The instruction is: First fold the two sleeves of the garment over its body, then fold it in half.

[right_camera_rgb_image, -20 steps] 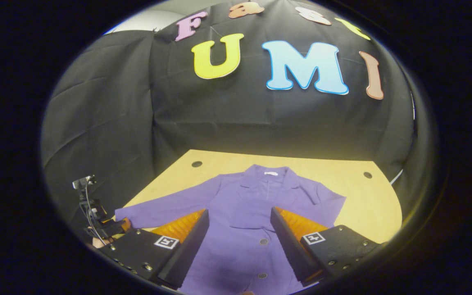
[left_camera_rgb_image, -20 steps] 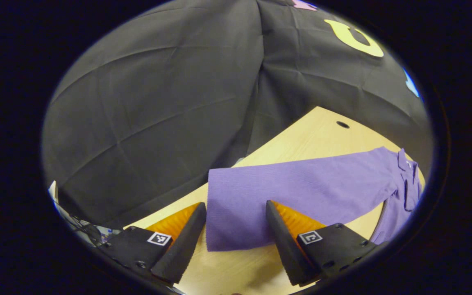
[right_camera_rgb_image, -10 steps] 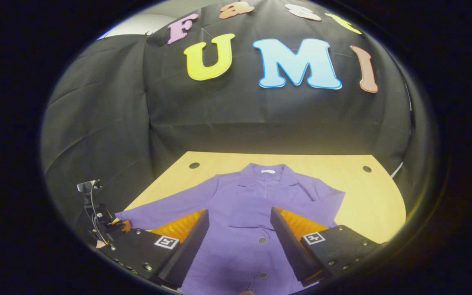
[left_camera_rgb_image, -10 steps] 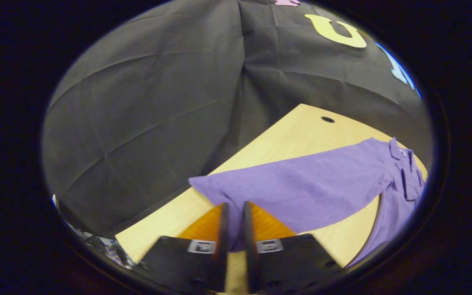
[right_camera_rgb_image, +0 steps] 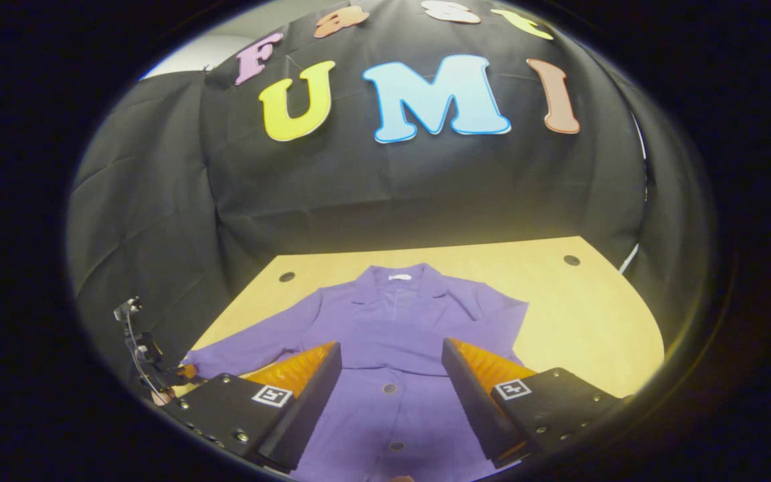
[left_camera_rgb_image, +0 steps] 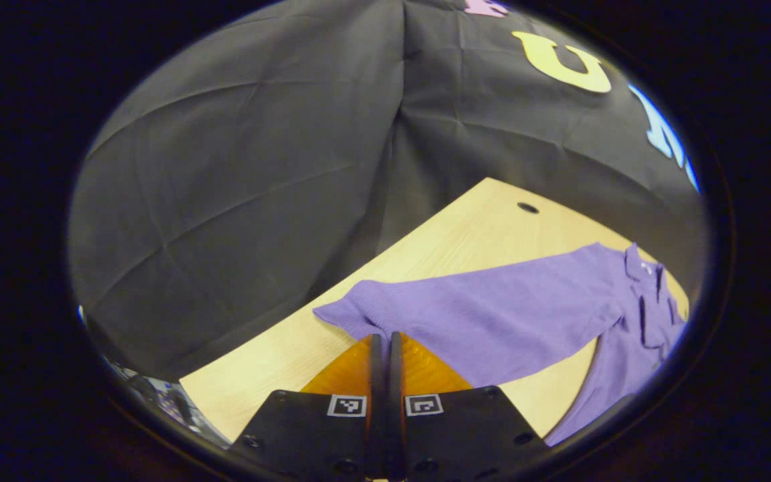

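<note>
Left gripper view: left claw (left_camera_rgb_image: 386, 345) apparently pinching sleeve (left_camera_rgb_image: 486, 311).

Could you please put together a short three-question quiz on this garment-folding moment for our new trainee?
1. True or false: the left gripper has its fingers closed at the cuff end of the purple garment's left sleeve.
2. Multiple choice: the right gripper is A) shut on the collar, B) open above the garment's buttoned front, C) resting on the bare table.
3. Fill in: the right sleeve already lies ____ over the body.

Key: 1 true; 2 B; 3 folded.
</note>
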Available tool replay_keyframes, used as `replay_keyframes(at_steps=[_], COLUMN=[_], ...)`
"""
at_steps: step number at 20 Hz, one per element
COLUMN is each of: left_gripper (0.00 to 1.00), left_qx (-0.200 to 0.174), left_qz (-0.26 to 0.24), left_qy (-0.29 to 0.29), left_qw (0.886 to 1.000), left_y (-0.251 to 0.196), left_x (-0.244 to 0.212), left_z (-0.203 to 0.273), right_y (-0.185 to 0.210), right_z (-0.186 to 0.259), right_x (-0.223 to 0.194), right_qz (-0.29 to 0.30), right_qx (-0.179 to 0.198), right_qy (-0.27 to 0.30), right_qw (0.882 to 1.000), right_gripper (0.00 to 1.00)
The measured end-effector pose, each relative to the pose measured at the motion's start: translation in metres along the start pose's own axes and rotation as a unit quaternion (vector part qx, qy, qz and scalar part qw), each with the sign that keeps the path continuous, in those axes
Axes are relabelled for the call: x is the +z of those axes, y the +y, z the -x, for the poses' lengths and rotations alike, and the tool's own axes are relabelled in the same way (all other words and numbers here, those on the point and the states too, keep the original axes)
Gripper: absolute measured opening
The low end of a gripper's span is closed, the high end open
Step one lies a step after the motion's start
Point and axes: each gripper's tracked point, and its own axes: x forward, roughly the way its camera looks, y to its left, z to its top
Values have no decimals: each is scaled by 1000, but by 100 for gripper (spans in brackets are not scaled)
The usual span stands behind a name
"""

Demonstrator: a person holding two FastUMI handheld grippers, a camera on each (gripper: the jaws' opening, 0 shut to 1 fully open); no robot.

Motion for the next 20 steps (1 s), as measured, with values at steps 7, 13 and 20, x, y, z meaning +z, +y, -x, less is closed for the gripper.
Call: replay_keyframes(at_steps=[7,13,20], left_gripper=[7,7,7], left_qx=[-93,-171,-267], left_qz=[39,16,-11], left_qy=[-13,-19,-10], left_qw=[995,985,964], left_y=[-91,-195,-314], left_x=[42,58,53], left_z=[35,63,94], right_y=[-28,-61,-111], right_z=[3,13,25], right_x=[-4,-8,-15], right_qz=[-4,-13,-52], right_qx=[-11,-27,-63], right_qy=[0,-2,1], right_qw=[1000,1000,997], right_gripper=[94,94,94])
